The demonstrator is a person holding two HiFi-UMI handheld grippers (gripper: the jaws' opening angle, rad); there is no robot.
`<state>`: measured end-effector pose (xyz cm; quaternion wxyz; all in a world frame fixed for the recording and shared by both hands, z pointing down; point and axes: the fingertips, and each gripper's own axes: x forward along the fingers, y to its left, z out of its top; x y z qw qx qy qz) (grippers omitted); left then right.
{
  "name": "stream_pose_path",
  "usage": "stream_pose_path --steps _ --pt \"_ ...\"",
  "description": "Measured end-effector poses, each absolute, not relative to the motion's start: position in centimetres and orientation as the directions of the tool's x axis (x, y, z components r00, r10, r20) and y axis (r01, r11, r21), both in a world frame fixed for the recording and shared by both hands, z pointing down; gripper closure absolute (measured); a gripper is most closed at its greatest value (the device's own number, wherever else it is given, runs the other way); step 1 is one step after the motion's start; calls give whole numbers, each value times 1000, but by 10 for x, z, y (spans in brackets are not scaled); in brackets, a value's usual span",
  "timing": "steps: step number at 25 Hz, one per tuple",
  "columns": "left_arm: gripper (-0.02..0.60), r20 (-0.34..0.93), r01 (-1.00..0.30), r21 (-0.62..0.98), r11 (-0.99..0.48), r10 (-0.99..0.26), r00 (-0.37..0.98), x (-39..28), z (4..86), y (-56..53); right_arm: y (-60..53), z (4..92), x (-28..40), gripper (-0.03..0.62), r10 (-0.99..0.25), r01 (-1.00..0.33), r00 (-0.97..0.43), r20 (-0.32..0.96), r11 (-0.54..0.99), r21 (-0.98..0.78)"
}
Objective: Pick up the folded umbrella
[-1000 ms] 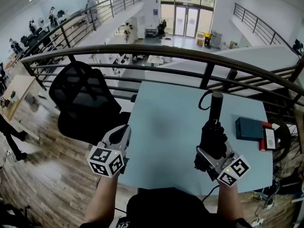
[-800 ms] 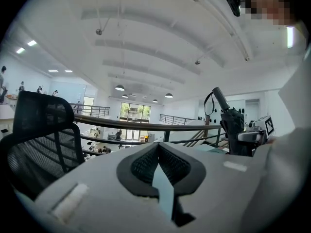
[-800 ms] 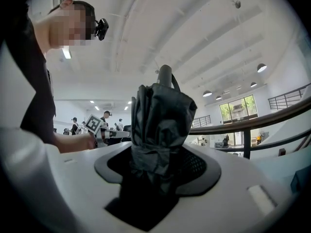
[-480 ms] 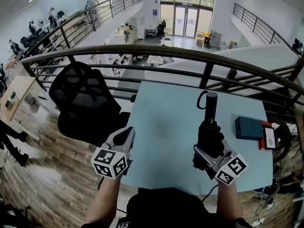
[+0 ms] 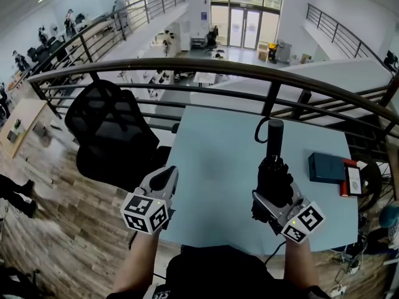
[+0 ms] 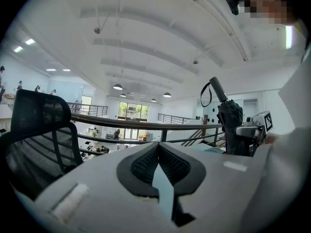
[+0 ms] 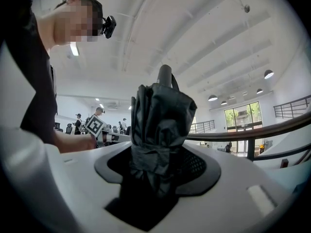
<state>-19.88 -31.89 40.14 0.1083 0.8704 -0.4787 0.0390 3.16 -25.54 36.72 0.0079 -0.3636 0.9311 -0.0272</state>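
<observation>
Folded black umbrella [image 5: 272, 174] is clamped in the right gripper [image 5: 273, 198], whose jaws press the bunched fabric partway up from either side. The umbrella stands roughly upright with a slight tilt, handle and wrist loop at the top, over the near right part of the light blue table [image 5: 212, 167]. Left gripper [image 5: 164, 178]: jaws brought together with nothing between them, hovering at the table's near left edge, well apart from the umbrella. A closed teal box [image 5: 326, 168] lies flat near the table's right edge; contents not visible. A red and white item [image 5: 353, 182] lies just beside it. A black mesh office chair [image 5: 109, 132] stands left of the table on the wood floor [image 5: 56, 229]. A dark curved railing [image 5: 187, 67] runs behind the table, with an open hall of desks below it.
</observation>
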Motion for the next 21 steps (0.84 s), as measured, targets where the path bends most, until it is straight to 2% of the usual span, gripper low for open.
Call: stream_pose_path --steps 21 --pt "575 174 -834 155 -530 -816 551 -190 407 -320 -253 376 37 333 -683 -681 -730 5 727 -85"
